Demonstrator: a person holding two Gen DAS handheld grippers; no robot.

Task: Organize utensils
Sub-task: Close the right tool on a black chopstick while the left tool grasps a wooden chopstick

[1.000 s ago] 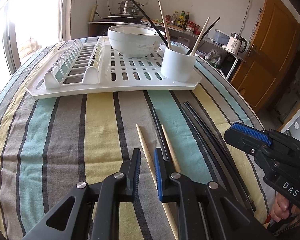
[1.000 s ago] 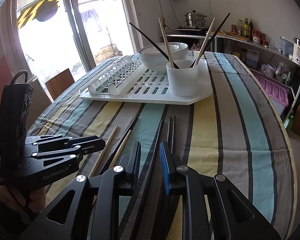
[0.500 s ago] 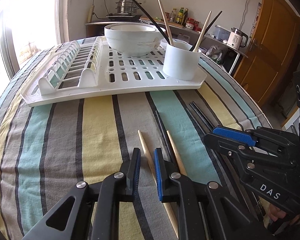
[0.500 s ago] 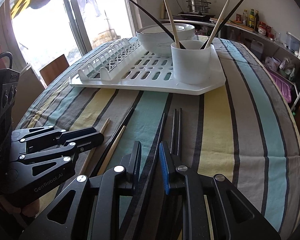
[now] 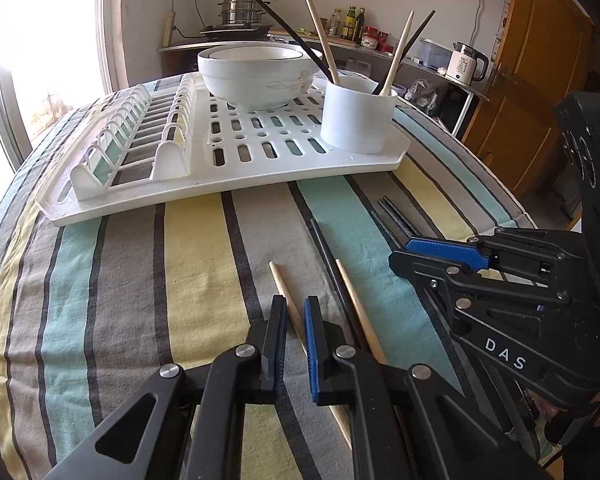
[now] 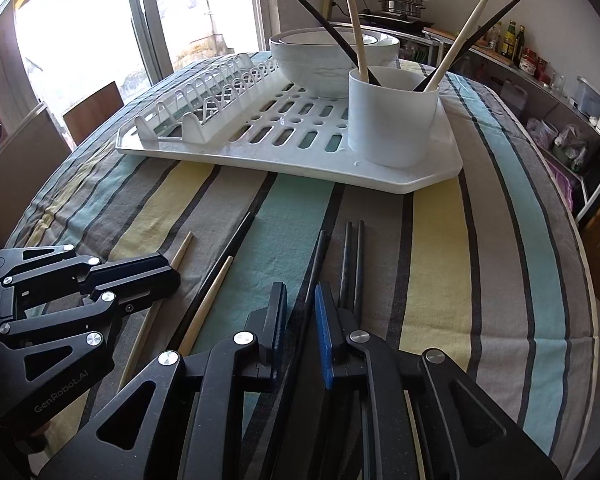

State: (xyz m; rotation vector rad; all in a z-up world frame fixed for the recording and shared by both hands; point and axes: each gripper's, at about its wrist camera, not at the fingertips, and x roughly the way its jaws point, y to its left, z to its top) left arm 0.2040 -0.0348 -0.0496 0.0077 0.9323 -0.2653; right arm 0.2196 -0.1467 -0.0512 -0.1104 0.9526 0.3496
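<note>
Chopsticks lie loose on the striped tablecloth (image 5: 188, 272). My left gripper (image 5: 296, 308) stands over a wooden chopstick (image 5: 280, 280) that runs between its jaws; they are closing, with a sliver of gap still showing. A second wooden chopstick (image 5: 356, 308) and a black one (image 5: 324, 248) lie just to its right. My right gripper (image 6: 300, 296) straddles another black chopstick (image 6: 320, 244); its jaws are closing too and stand apart from the stick. A black pair (image 6: 354, 260) lies beside it. The white cup (image 6: 392, 116) on the rack holds several chopsticks.
A white drying rack (image 5: 260, 172) fills the far half of the table, with stacked white bowls (image 5: 256, 76) on it. The two grippers sit close side by side; the right one (image 5: 400, 256) shows in the left view. Shelves, a kettle and a door stand beyond the table's right edge.
The right gripper has come forward and down beside the left one, over the black chopsticks, and its jaws have narrowed. The left gripper has hardly moved; its jaws have narrowed slightly around the wooden chopstick.
</note>
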